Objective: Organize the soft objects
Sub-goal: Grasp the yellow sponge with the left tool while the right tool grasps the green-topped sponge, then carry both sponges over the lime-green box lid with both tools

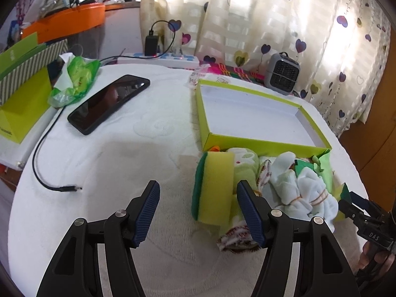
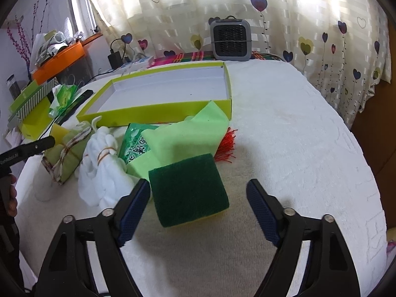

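The soft things lie heaped on the white cloth (image 2: 297,123) just before the empty box (image 2: 158,110): a green scourer (image 2: 188,189), a yellow sponge (image 1: 215,185), a banded white cloth bundle (image 2: 101,163). The right gripper (image 2: 198,205) has its jaws spread, the scourer between them, the left finger touching or just beside it. The left gripper (image 1: 198,210) is likewise spread, its right finger beside the sponge.

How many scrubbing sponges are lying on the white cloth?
2. One sponge, yellow with a green edge, lies at the left end of the pile, beside the left gripper. The other sponge, green side up, lies between the open right gripper's fingers. More may hide under the cloths.
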Available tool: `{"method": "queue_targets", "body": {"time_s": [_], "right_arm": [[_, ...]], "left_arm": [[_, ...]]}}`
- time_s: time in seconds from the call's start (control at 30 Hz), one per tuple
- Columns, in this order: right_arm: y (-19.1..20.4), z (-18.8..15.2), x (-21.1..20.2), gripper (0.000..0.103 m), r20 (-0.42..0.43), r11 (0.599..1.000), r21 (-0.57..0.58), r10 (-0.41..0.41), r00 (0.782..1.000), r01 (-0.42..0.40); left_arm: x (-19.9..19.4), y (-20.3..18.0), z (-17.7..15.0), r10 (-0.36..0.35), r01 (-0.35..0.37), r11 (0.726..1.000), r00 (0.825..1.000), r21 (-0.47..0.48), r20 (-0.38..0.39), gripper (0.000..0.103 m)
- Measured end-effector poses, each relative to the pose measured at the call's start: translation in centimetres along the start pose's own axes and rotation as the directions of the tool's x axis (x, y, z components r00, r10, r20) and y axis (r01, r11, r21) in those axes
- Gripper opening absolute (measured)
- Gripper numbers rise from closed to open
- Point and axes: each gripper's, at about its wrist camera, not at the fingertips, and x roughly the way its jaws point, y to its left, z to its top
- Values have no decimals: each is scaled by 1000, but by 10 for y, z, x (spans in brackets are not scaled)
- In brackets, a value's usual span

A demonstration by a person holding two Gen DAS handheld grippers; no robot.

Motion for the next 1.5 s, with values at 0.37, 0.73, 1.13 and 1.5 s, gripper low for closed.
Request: {"method": "queue_targets", "body": {"time_s": [0.37, 0.73, 1.13, 1.5], "right_arm": [[-2, 2, 8, 60, -20, 997, 28, 67, 998, -66], [-4, 2, 3, 58, -4, 996, 43, 72, 997, -72], [-5, 9, -9, 57, 30, 997, 42, 70, 997, -71], [2, 43, -24, 57, 91, 998, -9, 56, 994, -55]], "left_arm": [[13, 2, 2, -1, 1, 1000, 1000, -2, -25, 43], [14, 7, 5, 12, -12, 1000, 1000, -15, -12, 32], [-14, 16, 21, 5, -2, 999, 999, -47, 51, 31], [-17, 1, 52, -53, 54, 998, 996, -19, 71, 32]]}}
